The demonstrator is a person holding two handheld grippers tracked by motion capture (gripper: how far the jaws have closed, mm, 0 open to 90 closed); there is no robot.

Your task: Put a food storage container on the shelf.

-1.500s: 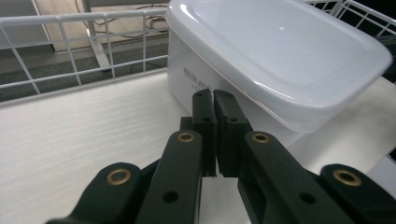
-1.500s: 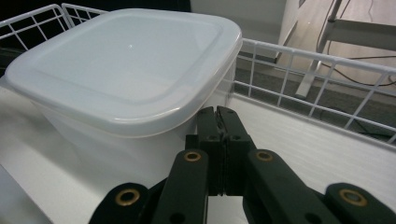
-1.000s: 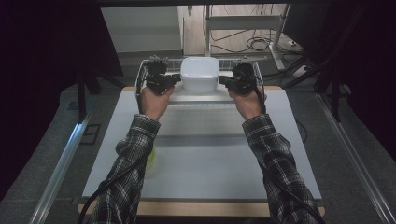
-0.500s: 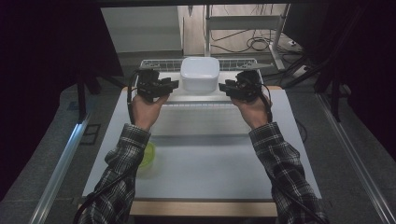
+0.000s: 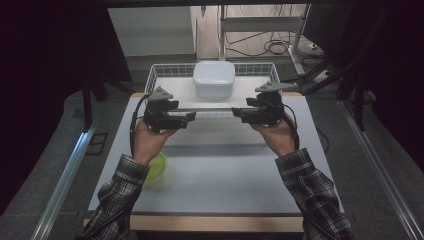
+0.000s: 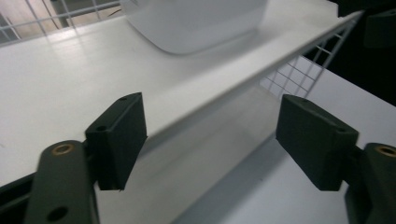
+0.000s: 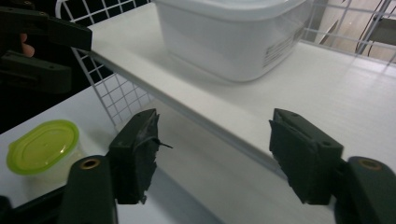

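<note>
White wire basket (image 5: 165, 70) with a white tub (image 5: 214, 78) inside lies at 12 o'clock from both hands, its long axis from 9 to 3. The left gripper (image 5: 186, 116) and right gripper (image 5: 239, 112) are wide open, holding nothing, equally near its front edge.
</note>
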